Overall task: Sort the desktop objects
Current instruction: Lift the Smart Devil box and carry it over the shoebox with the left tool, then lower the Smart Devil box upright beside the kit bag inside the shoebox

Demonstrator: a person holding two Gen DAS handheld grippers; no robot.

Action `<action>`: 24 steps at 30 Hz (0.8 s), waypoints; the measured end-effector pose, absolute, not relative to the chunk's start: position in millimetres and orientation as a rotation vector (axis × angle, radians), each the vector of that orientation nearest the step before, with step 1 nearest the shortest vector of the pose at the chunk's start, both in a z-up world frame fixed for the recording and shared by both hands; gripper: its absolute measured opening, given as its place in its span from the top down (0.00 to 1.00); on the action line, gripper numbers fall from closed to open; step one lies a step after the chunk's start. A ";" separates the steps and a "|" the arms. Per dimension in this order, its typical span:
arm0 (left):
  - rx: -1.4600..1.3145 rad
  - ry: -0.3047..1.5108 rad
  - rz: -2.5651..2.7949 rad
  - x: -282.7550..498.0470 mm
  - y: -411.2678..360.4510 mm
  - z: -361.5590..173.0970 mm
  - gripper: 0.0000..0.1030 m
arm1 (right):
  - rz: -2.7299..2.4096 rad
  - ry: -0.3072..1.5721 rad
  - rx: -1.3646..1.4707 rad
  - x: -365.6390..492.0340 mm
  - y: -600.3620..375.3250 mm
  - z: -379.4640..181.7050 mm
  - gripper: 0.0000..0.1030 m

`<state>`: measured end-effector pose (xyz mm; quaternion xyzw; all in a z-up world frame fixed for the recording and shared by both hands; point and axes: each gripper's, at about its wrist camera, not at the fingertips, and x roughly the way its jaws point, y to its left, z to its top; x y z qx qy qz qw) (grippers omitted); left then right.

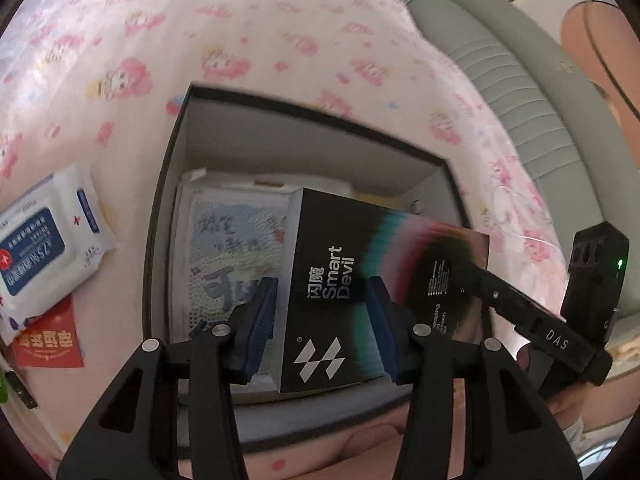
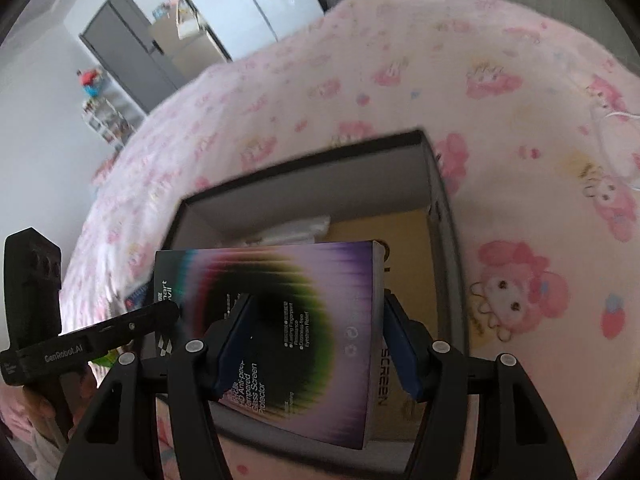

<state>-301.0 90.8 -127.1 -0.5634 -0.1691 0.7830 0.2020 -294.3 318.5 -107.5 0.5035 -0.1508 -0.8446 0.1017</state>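
A black "Smart Devil" screen-protector box [image 1: 332,264] with a rainbow ring on its broad face [image 2: 304,280] hangs tilted over an open black storage box [image 1: 160,208] [image 2: 440,200]. My left gripper [image 1: 322,324] is shut on the logo end, blue pads [image 1: 260,320] on both sides. My right gripper [image 2: 316,344] is shut on the other end, one pad over the broad face and the other against the side printed "SCREEN". Each view shows the opposite gripper at its edge. Inside the storage box lie a printed white pack [image 1: 228,248] and a yellow item [image 2: 404,232].
A pink cartoon-print cloth [image 1: 240,40] covers the surface. A white and blue wipes pack [image 1: 44,248] and a red packet [image 1: 52,340] lie left of the storage box. A grey-green sofa [image 1: 520,92] and a person's leg [image 1: 600,40] are at the right.
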 end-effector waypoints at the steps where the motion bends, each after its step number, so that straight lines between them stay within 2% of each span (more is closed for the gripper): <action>1: -1.601 -0.454 2.174 -303.4 91.8 -133.4 0.57 | -2.484 -0.428 1.507 -300.0 316.0 -111.9 0.42; 5: -1.677 -0.314 2.158 -305.7 108.7 -147.9 0.59 | -2.534 -0.341 1.529 -304.9 309.3 -115.9 0.42; 8: -1.687 -0.214 2.168 -313.0 118.4 -145.3 0.60 | -2.556 -0.367 1.541 -301.5 313.1 -113.3 0.42; 14: -1.674 -0.279 2.223 -338.4 114.9 -142.6 0.60 | -2.502 -0.408 1.508 -285.6 308.3 -108.7 0.42; 20: -1.725 -0.244 2.198 -363.8 136.3 -157.2 0.60 | -2.272 -0.431 1.586 -286.7 289.0 -127.8 0.42; 24: -1.783 -0.152 2.173 -368.2 149.9 -166.1 0.61 | -2.213 -0.422 1.621 -286.7 282.7 -136.1 0.42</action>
